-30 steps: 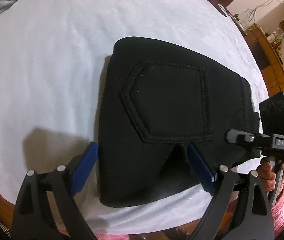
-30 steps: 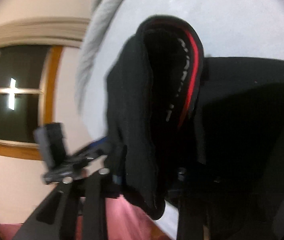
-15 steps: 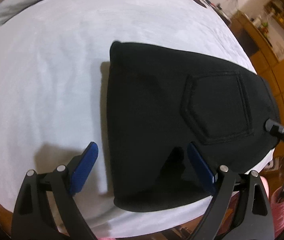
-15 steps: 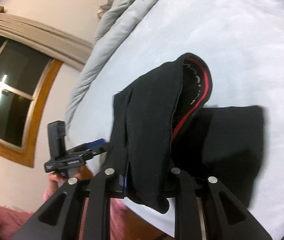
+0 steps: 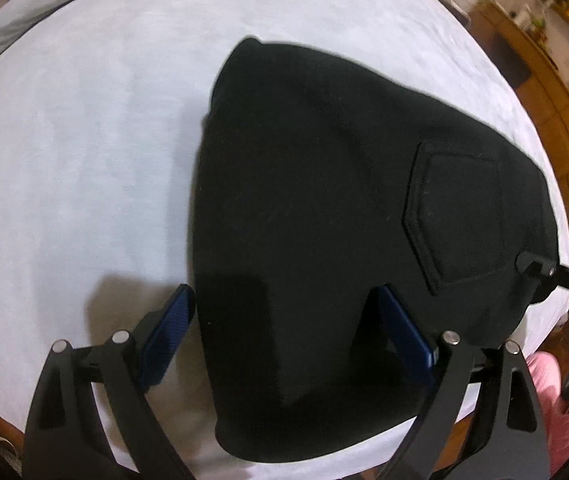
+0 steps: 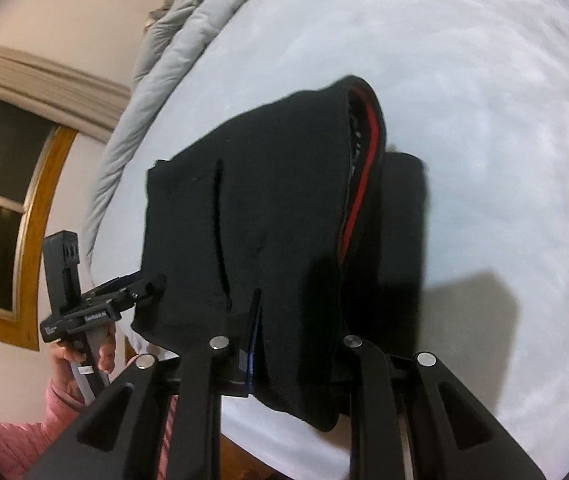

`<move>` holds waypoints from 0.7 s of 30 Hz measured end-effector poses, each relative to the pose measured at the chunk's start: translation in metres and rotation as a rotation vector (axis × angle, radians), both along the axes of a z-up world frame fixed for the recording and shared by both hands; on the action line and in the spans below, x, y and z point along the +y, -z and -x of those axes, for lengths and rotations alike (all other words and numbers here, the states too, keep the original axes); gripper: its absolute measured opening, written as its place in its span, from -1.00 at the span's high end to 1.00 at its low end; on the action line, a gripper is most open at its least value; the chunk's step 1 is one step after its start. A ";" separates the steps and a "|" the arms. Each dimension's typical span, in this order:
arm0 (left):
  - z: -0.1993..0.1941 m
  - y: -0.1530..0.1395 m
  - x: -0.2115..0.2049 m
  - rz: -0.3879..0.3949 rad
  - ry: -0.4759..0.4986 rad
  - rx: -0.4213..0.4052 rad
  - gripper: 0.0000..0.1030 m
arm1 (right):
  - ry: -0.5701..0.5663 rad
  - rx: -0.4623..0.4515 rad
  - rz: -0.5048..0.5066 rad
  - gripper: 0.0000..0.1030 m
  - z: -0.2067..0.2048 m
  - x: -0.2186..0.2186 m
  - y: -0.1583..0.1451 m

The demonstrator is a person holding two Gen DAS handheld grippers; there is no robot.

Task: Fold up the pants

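The right tongs (image 6: pixel 300 344) are clenched on the lifted waistband end of the black fleece pants (image 5: pixel 324 216), lying near the white bed's (image 5: pixel 84 152) front edge, while the released left tongs (image 5: pixel 284 332) straddle their folded edge, having slid along it from the pocket end.

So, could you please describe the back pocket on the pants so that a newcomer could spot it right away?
Start at the white bed sheet that fills the left wrist view; the folded black pants lie on it. The back pocket sits near their right end, close to the right gripper. It is the only stitched five-sided patch on otherwise plain black cloth.
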State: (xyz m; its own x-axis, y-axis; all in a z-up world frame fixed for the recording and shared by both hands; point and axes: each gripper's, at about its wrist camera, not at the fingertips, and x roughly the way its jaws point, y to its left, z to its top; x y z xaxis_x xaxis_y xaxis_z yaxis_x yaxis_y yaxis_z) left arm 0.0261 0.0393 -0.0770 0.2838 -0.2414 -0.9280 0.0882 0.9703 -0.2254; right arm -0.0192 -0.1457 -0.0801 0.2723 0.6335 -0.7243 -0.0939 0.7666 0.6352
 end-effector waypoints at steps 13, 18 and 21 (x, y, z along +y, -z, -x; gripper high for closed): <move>-0.010 -0.007 0.010 -0.051 0.010 -0.029 -0.78 | 0.013 -0.038 0.082 -0.11 0.004 -0.025 -0.030; -0.002 -0.007 0.010 -0.091 0.041 -0.050 -0.78 | 0.043 -0.055 0.058 -0.24 -0.037 -0.033 -0.044; -0.004 -0.007 -0.002 -0.103 0.051 -0.048 -0.78 | 0.060 0.032 0.008 -0.12 -0.068 -0.029 -0.019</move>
